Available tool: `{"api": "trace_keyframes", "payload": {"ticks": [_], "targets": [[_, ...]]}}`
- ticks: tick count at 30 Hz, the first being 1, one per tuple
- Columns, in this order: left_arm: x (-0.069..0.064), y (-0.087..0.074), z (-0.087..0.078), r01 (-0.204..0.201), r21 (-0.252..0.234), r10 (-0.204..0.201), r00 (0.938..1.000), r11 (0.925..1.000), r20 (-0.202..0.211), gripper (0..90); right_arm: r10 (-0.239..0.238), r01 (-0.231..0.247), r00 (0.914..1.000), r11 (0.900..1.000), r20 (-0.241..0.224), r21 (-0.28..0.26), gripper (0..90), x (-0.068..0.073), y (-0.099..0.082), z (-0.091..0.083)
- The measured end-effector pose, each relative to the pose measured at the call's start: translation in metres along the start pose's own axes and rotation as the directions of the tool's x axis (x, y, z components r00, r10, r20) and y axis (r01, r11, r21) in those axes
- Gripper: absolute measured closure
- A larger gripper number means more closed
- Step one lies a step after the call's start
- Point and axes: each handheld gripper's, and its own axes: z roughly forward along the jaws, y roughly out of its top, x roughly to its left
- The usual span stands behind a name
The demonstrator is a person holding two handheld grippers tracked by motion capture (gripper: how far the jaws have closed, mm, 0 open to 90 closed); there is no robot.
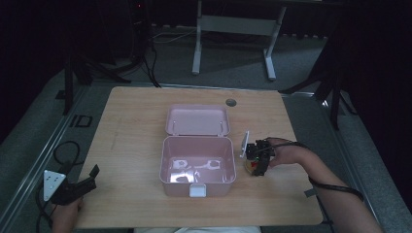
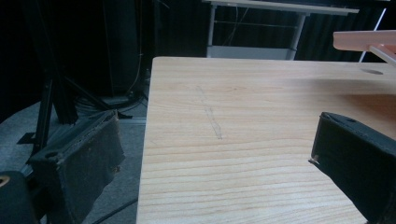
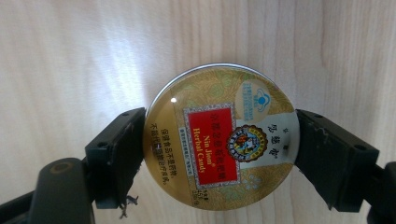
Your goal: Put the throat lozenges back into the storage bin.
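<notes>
A round gold candy tin (image 3: 222,137) with a red label lies flat on the wooden table (image 3: 70,70), just right of an open pink box (image 1: 180,187). My right gripper (image 3: 219,149) points straight down on it, one jaw pressed to each side of its rim. In the high view the tin (image 1: 248,168) peeks out beneath that gripper (image 1: 257,166). The box looks empty, its lid (image 1: 197,120) standing open at the back. My left gripper (image 1: 90,177) hovers open at the table's front left edge, with only bare table between its jaws (image 2: 217,149).
The pink lid's edge (image 2: 364,39) shows at the top right of the left gripper view. A cable hole (image 1: 231,102) sits in the table behind the box. Beyond the table stand a white desk frame (image 1: 233,29) and dark stands on a grey floor.
</notes>
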Motion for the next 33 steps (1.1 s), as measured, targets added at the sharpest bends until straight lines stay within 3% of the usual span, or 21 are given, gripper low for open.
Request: {"api": "trace_keyframes", "payload": {"ticks": [3,12,16,18,19,26,33], "targets": [[0.000,0.000,0.000,-0.001,0.001,0.001,1.0000,1.0000,0.000,2.5,-0.028,0.028,0.9996,0.9996,0.001,-0.005,19.8,0.006,0.001,-0.018],[0.000,0.000,0.000,0.000,0.000,0.000,1.0000,1.0000,0.000,2.4,-0.117,0.117,0.9930,0.9926,-0.013,0.031,19.9,0.023,0.012,-0.045],[0.000,0.000,0.000,0.003,0.000,-0.003,1.0000,1.0000,0.000,2.4,-0.177,0.177,0.9841,0.9829,0.000,0.051,19.9,0.032,0.015,-0.051],[0.000,0.000,0.000,0.004,0.000,-0.004,1.0000,1.0000,0.000,2.4,-0.184,0.184,0.9829,0.9813,0.000,0.056,19.9,0.033,0.016,-0.051],[0.000,0.000,0.000,0.003,0.000,-0.003,1.0000,1.0000,0.001,2.4,-0.228,0.227,0.9737,0.9705,0.003,0.081,19.9,0.039,0.018,-0.052],[0.000,0.000,0.000,0.004,0.002,-0.004,1.0000,1.0000,0.000,2.4,-0.277,0.274,0.9610,0.9549,0.008,0.115,20.0,0.046,0.025,-0.067],[0.000,0.000,0.000,0.003,0.002,-0.003,1.0000,1.0000,0.001,2.4,-0.309,0.306,0.9510,0.9469,0.013,0.098,20.0,0.052,0.032,-0.086]]}}
